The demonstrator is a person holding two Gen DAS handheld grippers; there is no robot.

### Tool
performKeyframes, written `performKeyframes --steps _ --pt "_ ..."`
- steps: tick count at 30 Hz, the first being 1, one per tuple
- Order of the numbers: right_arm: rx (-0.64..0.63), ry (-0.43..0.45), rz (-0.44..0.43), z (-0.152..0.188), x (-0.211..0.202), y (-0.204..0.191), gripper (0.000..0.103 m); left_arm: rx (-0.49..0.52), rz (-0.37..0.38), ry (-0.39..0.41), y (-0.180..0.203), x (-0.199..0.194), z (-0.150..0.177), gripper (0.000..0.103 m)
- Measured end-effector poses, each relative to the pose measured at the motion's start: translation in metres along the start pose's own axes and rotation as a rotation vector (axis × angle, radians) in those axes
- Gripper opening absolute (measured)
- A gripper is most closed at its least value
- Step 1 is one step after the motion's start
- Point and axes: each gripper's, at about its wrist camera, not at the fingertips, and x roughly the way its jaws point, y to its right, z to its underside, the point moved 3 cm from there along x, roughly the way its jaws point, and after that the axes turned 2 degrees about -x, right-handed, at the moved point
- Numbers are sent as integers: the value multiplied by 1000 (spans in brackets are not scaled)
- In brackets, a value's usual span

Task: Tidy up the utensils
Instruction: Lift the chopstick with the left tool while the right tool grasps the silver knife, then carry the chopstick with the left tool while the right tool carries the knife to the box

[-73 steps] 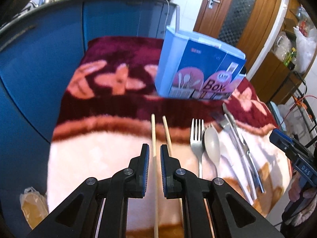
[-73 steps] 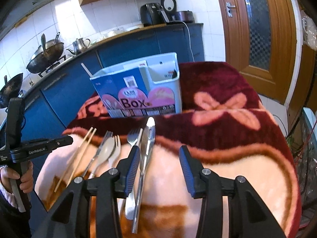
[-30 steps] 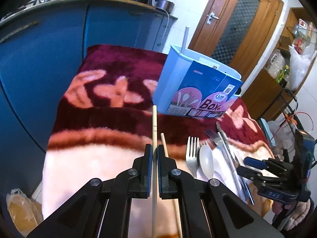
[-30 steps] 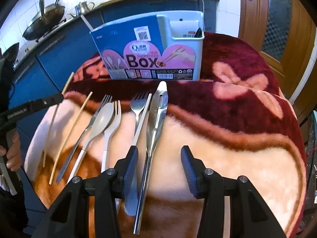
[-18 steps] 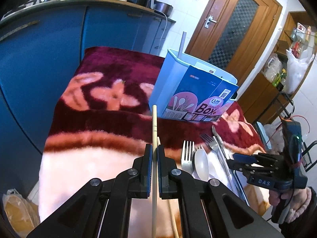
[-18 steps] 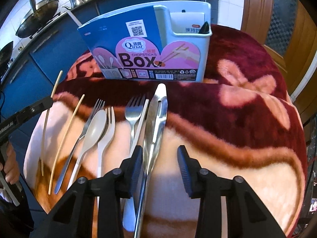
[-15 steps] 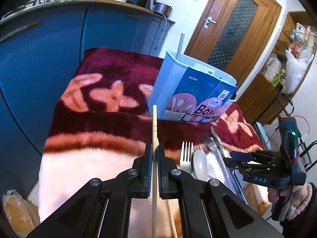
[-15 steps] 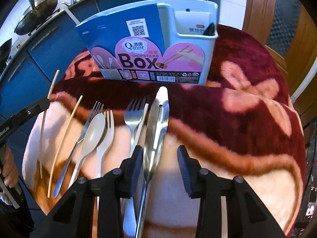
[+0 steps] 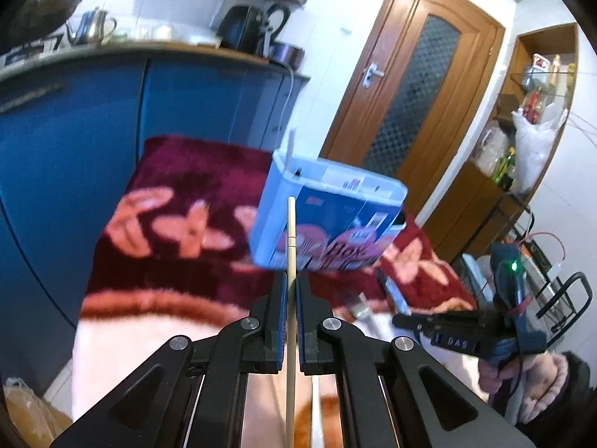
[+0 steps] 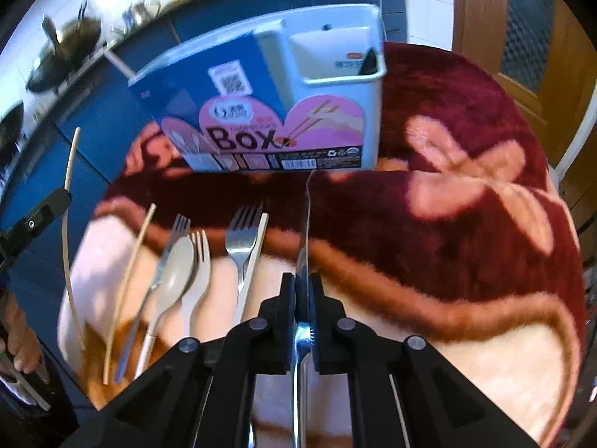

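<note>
Left gripper [image 9: 292, 291]: clamped on a thin pale wooden chopstick [image 9: 291, 246], its tip pointing toward the box.
Right gripper [image 10: 304, 291]: jaws have just closed, now pinching the shiny steel tongs [image 10: 303, 261] edge-on.
Box: blue-and-pink plastic utensil box [image 10: 276, 112], upright on the maroon-and-cream fleece blanket [image 10: 466, 224].
Cutlery: second chopstick [image 10: 128, 283], forks and beige spoon [image 10: 173, 280] lying left of the tongs.

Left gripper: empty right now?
No, the left gripper is shut on a single chopstick, which sticks out past the fingertips toward the utensil box.
</note>
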Motion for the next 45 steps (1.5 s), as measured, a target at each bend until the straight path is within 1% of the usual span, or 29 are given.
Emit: performKeyframes --steps 3,7,12,16,18,20,23,25,29,33,35,38,41,45 --pt "24 58 -34 6 -12 5 8 17 6 55 11 -9 -11 4" --pt "29 146 -66 10 -27 4 8 36 3 108 23 -13 -29 4" --pt "7 278 -73 11 -49 3 8 52 0 180 37 -13 -54 4" --pt "-15 361 -73 11 -61 4 8 68 -8 271 49 -10 -79 4" --pt "-25 385 -75 12 -66 5 8 81 -17 323 55 -9 -91 4" --pt "-36 413 -73 14 -70 6 8 93 -41 381 59 -5 -103 4" --pt "-46 442 -72 14 -73 6 8 78 -52 434 60 2 -118 4" --pt "-48 460 -69 14 -76 9 8 66 -73 464 59 8 -125 4" --pt "-37 482 -79 11 -79 17 8 55 -111 536 57 19 -135 4" --pt "-29 492 -80 7 -79 22 8 44 -166 611 54 29 -137 4" --pt "-27 495 -76 3 -79 23 8 33 -178 629 50 36 -137 4" --pt "-40 515 -67 -4 -84 21 8 29 -193 635 44 46 -132 4" --pt "-61 550 -46 -16 -91 18 8 21 -199 622 36 57 -126 4" --pt "-73 615 -37 -42 -99 14 8 16 -199 599 30 67 -118 4"
